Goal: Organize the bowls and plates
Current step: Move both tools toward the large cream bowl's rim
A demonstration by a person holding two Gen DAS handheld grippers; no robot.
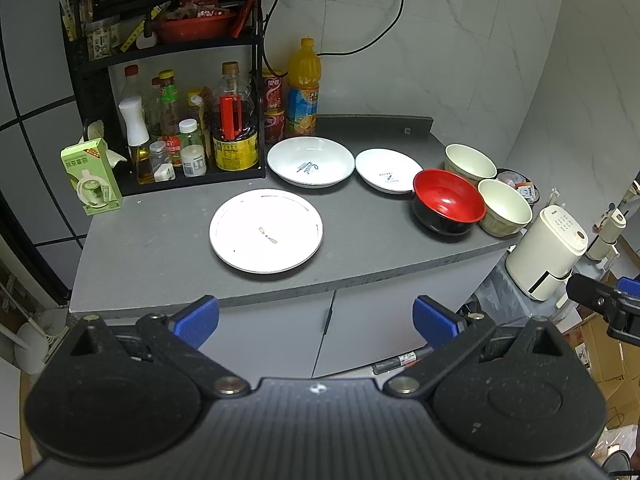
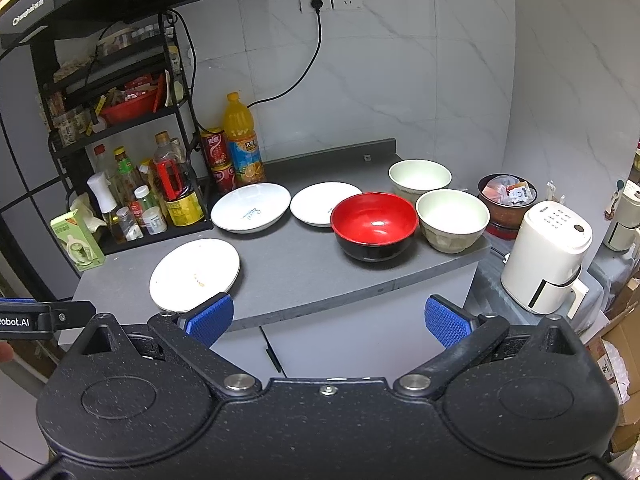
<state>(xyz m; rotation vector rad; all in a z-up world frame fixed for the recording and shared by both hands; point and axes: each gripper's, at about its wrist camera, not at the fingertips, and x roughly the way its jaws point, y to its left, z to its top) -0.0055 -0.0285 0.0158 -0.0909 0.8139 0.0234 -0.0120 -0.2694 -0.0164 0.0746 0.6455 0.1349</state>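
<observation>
Gaping wide, left claw (image 1: pixel 316 322) and right claw (image 2: pixel 328 320) hold nothing.

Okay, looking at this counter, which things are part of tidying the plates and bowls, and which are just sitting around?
Part of the job:
flat white plate
large deep white plate
smaller deep white plate
red and black bowl
two cream bowls

Just sitting around:
orange juice bottle
red cans
condiment rack
green carton
white appliance
</observation>
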